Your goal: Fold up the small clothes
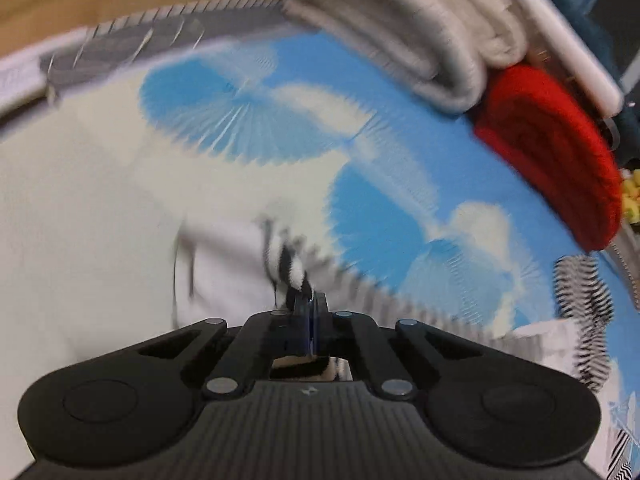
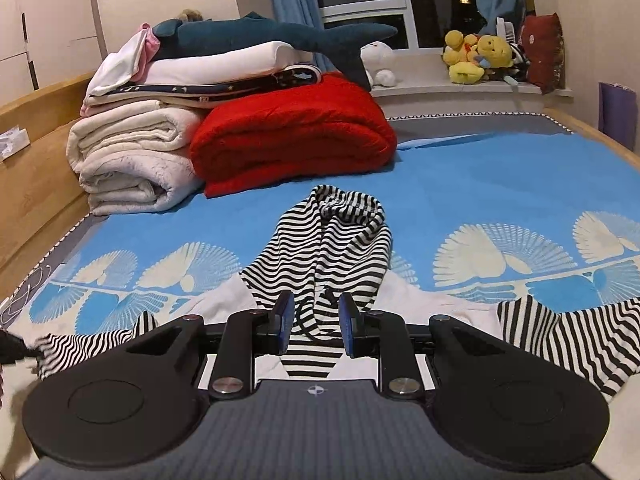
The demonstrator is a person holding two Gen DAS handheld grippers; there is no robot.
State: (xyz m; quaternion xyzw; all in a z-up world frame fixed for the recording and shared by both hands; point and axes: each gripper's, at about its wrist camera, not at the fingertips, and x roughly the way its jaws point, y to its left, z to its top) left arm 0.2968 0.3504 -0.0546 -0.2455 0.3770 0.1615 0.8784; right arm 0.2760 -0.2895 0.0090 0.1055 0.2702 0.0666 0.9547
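A small white garment with black-and-white striped hood (image 2: 340, 240) and striped sleeves lies on the blue patterned bedspread (image 2: 500, 184). My right gripper (image 2: 316, 312) is open, its blue pads on either side of the neck opening below the hood, not closed on it. One striped sleeve (image 2: 568, 340) spreads to the right, the other sleeve (image 2: 96, 344) to the left. In the blurred left wrist view my left gripper (image 1: 310, 302) is shut on a bit of the striped sleeve cloth (image 1: 290, 270), with the white body cloth (image 1: 100, 220) on the left.
A folded red blanket (image 2: 292, 140) and stacked cream blankets (image 2: 132, 160) sit at the head of the bed, with a plush shark (image 2: 272, 36) on top. The wooden bed frame (image 2: 36, 172) runs along the left. Yellow plush toys (image 2: 476, 58) sit on the windowsill.
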